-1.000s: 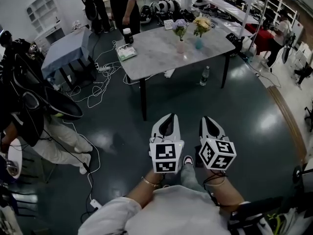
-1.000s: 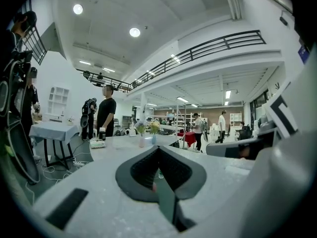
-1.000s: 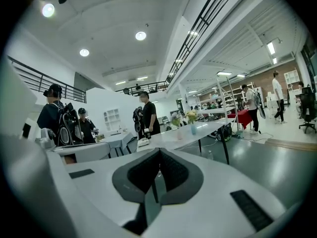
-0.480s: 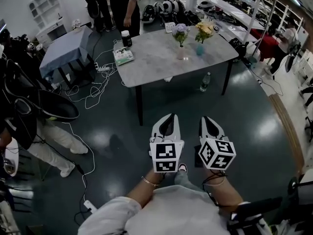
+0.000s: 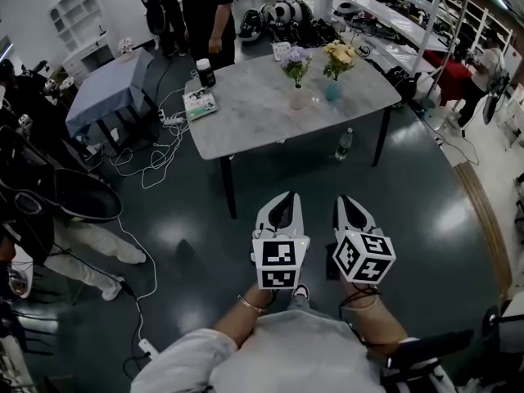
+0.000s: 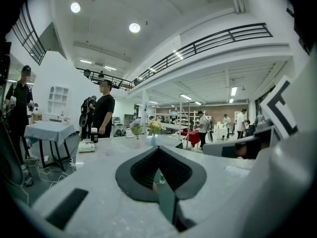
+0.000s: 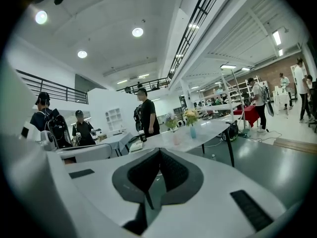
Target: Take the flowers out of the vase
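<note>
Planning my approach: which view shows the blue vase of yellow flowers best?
Right gripper view: the blue vase of yellow flowers stands side-on, unobstructed. Head view shows it small, from above; left gripper view, tiny and distant.

The left hand-held gripper [image 6: 159, 155] has its jaws pressed together with nothing between them. Beyond, a table [image 6: 111, 142] carries two vases [image 6: 154, 141] side by side, holding purple flowers [image 6: 136, 128] and yellow flowers [image 6: 155, 127], and a dark jar [image 6: 93, 134] beside a person [image 6: 104, 114] in black.
</note>
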`<state>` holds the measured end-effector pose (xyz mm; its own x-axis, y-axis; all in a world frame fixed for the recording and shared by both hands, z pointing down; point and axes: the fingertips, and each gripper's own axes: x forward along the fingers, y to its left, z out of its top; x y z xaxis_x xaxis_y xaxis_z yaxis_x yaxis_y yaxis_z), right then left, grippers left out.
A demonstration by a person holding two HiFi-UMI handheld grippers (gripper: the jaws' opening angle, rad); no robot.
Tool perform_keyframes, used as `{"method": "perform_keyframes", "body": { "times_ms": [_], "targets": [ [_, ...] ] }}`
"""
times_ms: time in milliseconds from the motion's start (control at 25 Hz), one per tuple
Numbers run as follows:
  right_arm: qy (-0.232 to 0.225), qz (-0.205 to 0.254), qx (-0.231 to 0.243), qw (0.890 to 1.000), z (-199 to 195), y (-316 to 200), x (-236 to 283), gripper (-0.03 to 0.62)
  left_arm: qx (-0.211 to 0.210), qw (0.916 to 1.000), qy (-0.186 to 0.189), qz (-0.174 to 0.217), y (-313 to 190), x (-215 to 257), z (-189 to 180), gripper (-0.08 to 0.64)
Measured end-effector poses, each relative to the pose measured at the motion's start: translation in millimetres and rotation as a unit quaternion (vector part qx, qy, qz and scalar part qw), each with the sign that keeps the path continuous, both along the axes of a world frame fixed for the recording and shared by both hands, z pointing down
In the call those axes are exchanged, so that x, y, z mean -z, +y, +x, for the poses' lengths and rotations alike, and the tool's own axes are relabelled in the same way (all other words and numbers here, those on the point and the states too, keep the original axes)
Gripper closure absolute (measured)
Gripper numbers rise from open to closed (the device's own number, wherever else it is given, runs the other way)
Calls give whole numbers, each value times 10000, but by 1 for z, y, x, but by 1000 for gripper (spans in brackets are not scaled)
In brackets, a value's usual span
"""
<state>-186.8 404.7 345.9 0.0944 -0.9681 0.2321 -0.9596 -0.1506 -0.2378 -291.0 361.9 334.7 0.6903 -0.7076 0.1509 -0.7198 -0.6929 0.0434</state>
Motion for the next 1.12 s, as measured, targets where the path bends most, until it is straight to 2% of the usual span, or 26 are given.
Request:
{"method": "perform_keyframes", "body": {
  "times_ms": [520,760,1120],
  "targets": [
    [-63,-36,189,9998,75,-57,-4,586,147,9998,-55,89,-56,-1,75,558],
    [-126,-78,251,9996,106,-79,-10,586,83,9999,-128,30,-74,-7,107,558],
    [-273,-258,358,9987,124,-90,-24,586,255,9990,-351,-106,-88,-24,115,558]
  ]
}}
